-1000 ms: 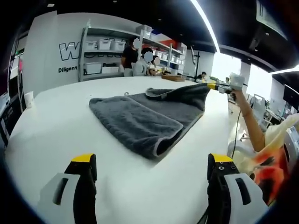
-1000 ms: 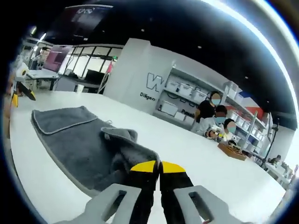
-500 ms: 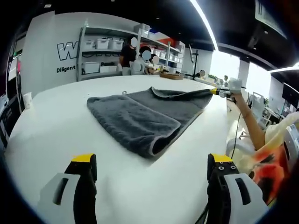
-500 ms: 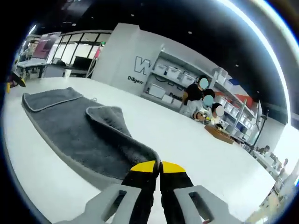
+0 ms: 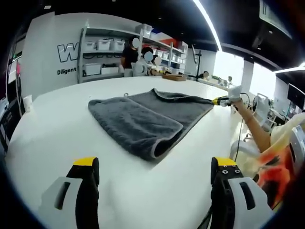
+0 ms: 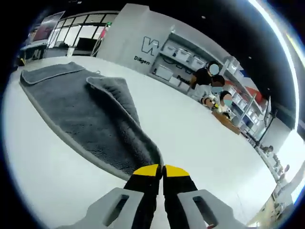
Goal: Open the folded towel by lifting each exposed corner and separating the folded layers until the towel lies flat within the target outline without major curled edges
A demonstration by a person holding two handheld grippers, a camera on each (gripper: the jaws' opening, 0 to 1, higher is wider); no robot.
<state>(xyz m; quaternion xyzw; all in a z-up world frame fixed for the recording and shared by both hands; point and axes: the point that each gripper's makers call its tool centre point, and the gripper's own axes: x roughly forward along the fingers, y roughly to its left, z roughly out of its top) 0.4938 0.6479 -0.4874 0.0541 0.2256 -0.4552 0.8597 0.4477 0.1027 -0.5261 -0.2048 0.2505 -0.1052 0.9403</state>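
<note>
I'd call it roughly halfway: my right tool [image 6: 162, 170] is pinched shut on a corner of the grey towel [image 5: 143, 117] out on the white bench [image 5: 57, 138], my left tool [image 5: 155, 164] hangs wide open, and one fold is left to peel.

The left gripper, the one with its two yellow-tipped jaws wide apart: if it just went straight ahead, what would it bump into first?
Probably the grey towel. The left gripper stands open over bare white table, and the towel's folded near edge lies straight ahead; depth is hard to judge.
</note>
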